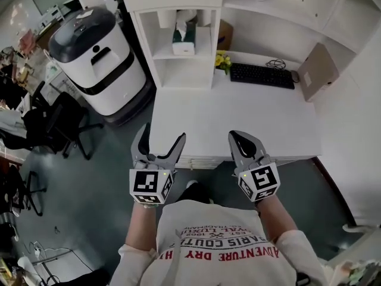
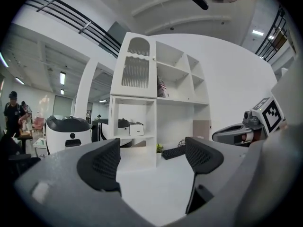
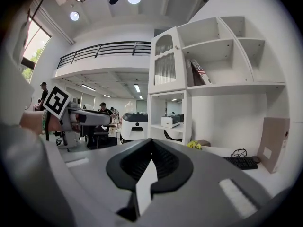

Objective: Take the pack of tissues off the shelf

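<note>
You're not starting the reach yet: the pack of tissues is sitting on the shelf at 12 o'clock across the surface, left gripper jaws released, right gripper jaws clenched on nothing.

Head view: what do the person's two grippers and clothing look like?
Both the left claw and right claw are grey with curved black pads; each carries a cube of black-and-white square markers. The person wears a white shirt with red lettering.
</note>
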Action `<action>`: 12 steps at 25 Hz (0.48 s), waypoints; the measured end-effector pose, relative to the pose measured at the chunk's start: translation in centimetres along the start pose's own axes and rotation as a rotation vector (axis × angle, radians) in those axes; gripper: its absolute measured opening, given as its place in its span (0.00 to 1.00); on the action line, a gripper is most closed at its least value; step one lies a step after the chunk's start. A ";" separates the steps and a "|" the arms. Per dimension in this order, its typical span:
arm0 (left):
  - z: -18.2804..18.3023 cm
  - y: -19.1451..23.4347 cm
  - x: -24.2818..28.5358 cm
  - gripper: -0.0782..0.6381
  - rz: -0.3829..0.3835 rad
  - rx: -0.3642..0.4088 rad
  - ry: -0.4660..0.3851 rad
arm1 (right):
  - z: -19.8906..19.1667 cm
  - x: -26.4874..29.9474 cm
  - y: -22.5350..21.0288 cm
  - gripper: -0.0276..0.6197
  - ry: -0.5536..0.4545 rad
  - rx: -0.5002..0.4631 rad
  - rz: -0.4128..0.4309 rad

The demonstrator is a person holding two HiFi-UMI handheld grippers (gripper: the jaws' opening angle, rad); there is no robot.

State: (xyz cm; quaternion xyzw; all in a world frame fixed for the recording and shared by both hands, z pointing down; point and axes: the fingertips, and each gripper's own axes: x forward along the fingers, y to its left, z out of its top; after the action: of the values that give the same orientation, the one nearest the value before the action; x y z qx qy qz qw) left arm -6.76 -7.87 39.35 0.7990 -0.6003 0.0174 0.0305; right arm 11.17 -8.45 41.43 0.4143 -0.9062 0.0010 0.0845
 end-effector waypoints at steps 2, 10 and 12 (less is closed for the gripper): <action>0.1 0.8 1.3 0.71 0.006 -0.020 -0.002 | 0.0 1.2 -0.7 0.04 0.001 0.002 -0.001; 1.0 4.2 9.7 0.71 0.018 -0.008 0.004 | 1.3 7.8 -4.8 0.04 0.002 -0.006 -0.001; 1.1 5.0 12.3 0.71 0.017 0.006 0.011 | 1.6 9.8 -6.2 0.04 0.000 0.000 -0.012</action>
State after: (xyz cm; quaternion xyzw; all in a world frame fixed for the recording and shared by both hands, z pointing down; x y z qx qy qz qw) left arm -8.14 -21.15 39.21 0.7938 -0.6069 0.0237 0.0311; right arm 9.22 -19.99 40.93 0.4198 -0.9037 0.0007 0.0846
